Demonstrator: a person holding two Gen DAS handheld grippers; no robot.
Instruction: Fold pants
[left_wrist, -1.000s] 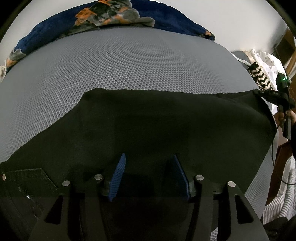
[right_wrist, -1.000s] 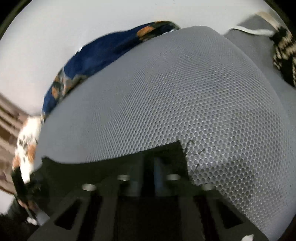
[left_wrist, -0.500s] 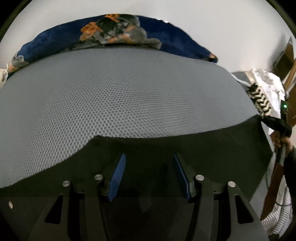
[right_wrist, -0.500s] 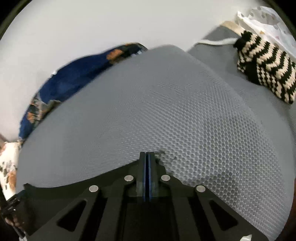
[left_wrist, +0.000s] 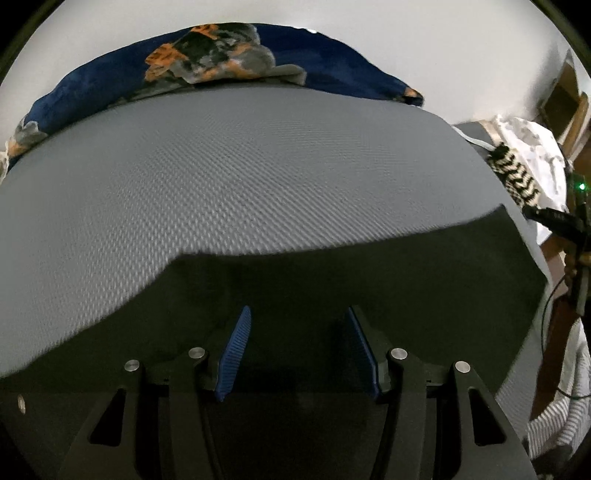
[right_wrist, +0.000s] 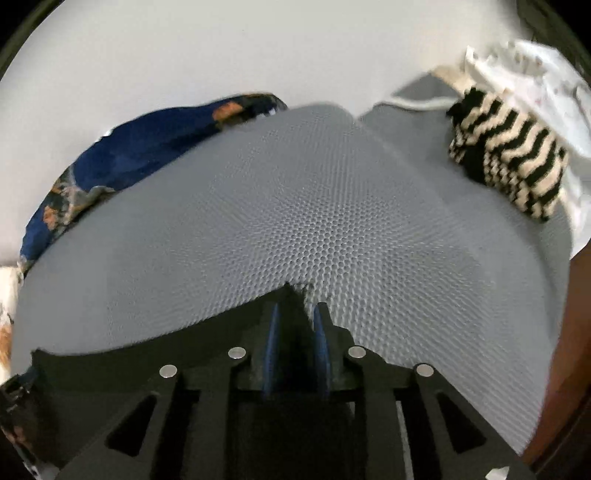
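Here the black pants (left_wrist: 332, 280) lie across the near edge of the grey mesh mattress (left_wrist: 240, 166), long axis left to right, directly under the wide-open, empty left gripper (left_wrist: 297, 350), while the right gripper (right_wrist: 295, 345), slightly parted, straddles their far right corner.

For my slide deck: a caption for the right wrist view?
Right gripper, slightly parted, at a corner of black pants on a grey mesh mattress.

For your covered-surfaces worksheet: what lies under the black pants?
The black pants lie spread on the grey honeycomb mat, which shows bare beyond their far edge. Whatever sits directly beneath the cloth is covered, so it cannot be seen.
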